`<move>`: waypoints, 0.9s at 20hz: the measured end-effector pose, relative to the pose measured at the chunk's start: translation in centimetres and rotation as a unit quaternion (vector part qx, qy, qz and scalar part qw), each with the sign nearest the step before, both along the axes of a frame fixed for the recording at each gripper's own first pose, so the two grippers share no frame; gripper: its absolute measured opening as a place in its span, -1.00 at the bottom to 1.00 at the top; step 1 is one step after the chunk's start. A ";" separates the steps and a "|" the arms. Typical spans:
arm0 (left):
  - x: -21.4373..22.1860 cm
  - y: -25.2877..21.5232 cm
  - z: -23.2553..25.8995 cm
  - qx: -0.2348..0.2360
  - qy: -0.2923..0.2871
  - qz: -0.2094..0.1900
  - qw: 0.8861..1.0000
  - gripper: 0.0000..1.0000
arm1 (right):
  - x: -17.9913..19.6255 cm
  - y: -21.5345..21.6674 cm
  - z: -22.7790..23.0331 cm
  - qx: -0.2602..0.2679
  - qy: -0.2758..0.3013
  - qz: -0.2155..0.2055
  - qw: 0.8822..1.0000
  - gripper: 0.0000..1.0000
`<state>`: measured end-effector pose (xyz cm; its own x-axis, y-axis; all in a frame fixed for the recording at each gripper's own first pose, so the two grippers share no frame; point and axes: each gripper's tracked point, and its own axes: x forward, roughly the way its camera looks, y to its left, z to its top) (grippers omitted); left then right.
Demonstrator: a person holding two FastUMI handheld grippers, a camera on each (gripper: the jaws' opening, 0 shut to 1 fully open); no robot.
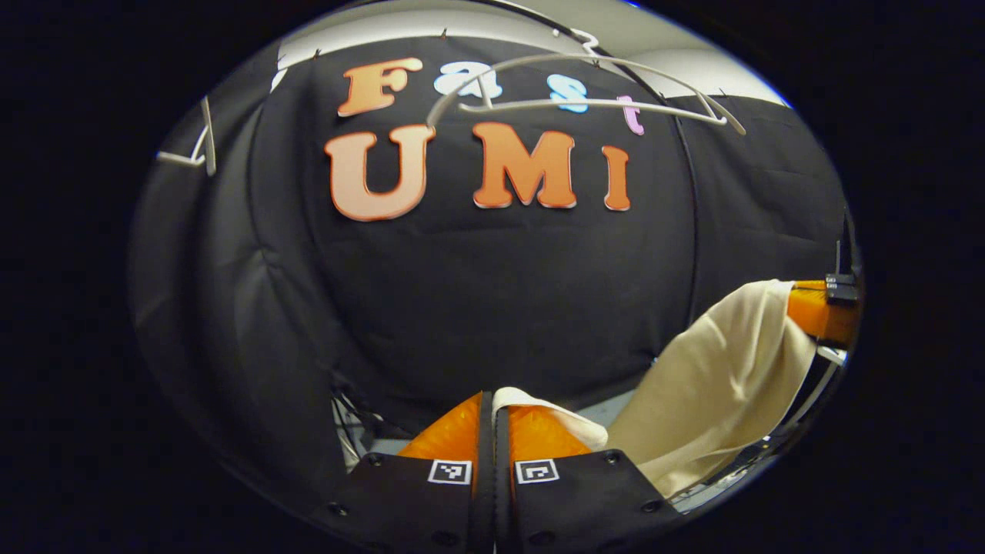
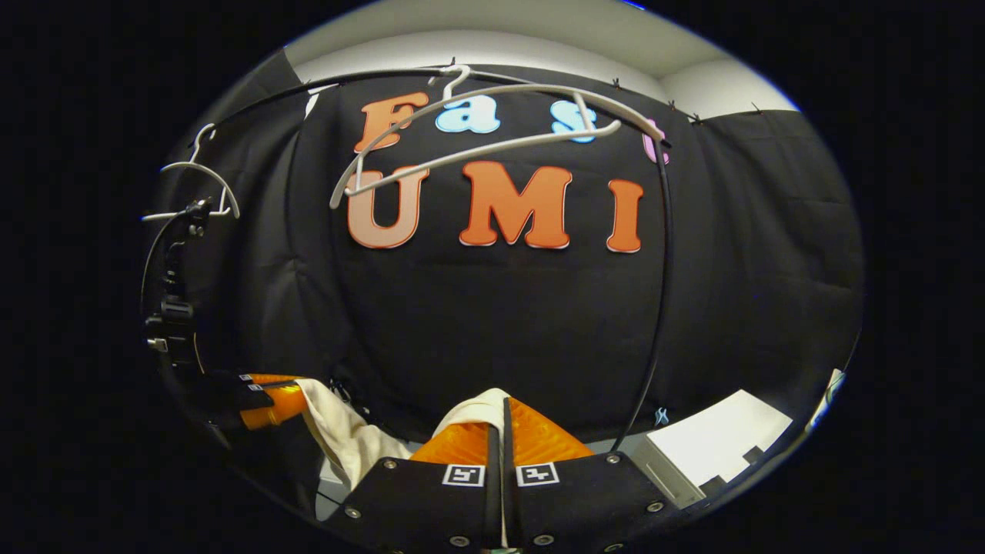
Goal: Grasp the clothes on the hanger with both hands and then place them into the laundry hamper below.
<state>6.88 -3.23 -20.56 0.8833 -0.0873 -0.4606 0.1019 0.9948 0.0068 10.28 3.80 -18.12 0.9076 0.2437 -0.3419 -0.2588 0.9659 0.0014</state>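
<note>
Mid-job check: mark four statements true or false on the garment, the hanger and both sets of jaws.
1. The cream garment hangs on the white hanger. False: the hanger is bare; the garment is off it.
2. The left gripper has its jaws closed on the garment. True.
3. The right gripper is open and empty. False: its jaws are closed on garment fabric.
4. The garment spans between both grippers. True.

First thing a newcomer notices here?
The cream garment, pulled between both grippers: the left gripper is clamped on one edge, the right gripper on the other, jaws closed on cloth in each own view. Above, the white hanger hangs bare on the rail. A white box sits low right in the right gripper view.
</note>
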 end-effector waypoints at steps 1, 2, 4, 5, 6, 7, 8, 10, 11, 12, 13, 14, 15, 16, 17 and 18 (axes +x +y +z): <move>-0.6 -0.8 -2.3 -0.009 0.028 -0.002 1.000 -0.86 | -0.5 0.3 -2.3 -0.002 0.023 0.004 1.000 -0.99; -1.5 -1.5 -4.4 -0.016 0.058 -0.003 0.998 -0.86 | -1.8 0.4 -4.7 -0.004 0.052 0.009 0.999 -0.99; -2.6 -2.2 -8.1 -0.024 0.100 -0.006 0.995 -0.87 | -3.7 0.8 -9.1 -0.008 0.095 0.014 0.995 -0.98; -3.3 -2.2 -9.7 -0.024 0.116 -0.007 0.993 -0.87 | -4.4 0.7 -11.4 -0.013 0.116 0.014 0.993 -0.99; -4.1 -2.1 -11.1 -0.021 0.135 -0.009 0.991 -0.87 | -5.1 0.6 -13.5 -0.018 0.136 0.013 0.991 -0.99; -5.1 -1.9 -12.8 -0.018 0.155 -0.008 0.988 -0.86 | -5.8 0.4 -15.7 -0.022 0.157 0.011 0.987 -0.99; -5.8 -1.8 -14.6 -0.015 0.175 -0.006 0.984 -0.86 | -6.3 0.2 -17.5 -0.023 0.177 0.008 0.984 -0.99; -7.1 -1.9 -17.7 -0.018 0.212 0.001 0.977 -0.86 | -7.3 -0.3 -21.2 -0.024 0.216 0.000 0.976 -0.98; -7.9 -1.8 -19.6 -0.019 0.236 0.008 0.971 -0.86 | -7.6 -0.6 -22.9 -0.028 0.233 -0.005 0.972 -0.98; -8.6 -1.6 -21.1 -0.018 0.254 0.015 0.967 -0.86 | -8.2 -1.0 -24.6 -0.031 0.247 -0.009 0.968 -0.98; -9.4 -0.9 -22.5 -0.015 0.272 0.021 0.962 -0.85 | -8.9 -1.2 -26.1 -0.031 0.261 -0.008 0.965 -0.98; -10.3 -0.5 -23.8 -0.010 0.289 0.023 0.957 -0.85 | -9.7 -1.0 -27.8 -0.028 0.276 -0.007 0.961 -0.97; -10.9 -0.1 -25.0 -0.002 0.302 0.025 0.953 -0.86 | -10.5 -0.8 -29.3 -0.026 0.292 -0.005 0.956 -0.91; -11.6 0.6 -26.1 0.009 0.317 0.031 0.948 -0.85 | -11.2 -1.0 -30.8 -0.029 0.309 -0.005 0.951 -0.88; -12.2 0.4 -26.9 0.012 0.330 0.033 0.943 -0.84 | -12.0 -1.2 -32.0 -0.032 0.323 -0.003 0.946 -0.82; -12.7 0.5 -27.3 0.010 0.343 0.037 0.939 -0.85 | -12.7 -1.6 -33.4 -0.037 0.335 -0.004 0.942 -0.82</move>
<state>-5.82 -2.73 -47.85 0.3824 -0.0235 -0.9237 0.0205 0.9996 -0.0169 -2.40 2.23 -51.52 0.4841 0.1905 -0.8540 -0.2170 0.9717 0.0938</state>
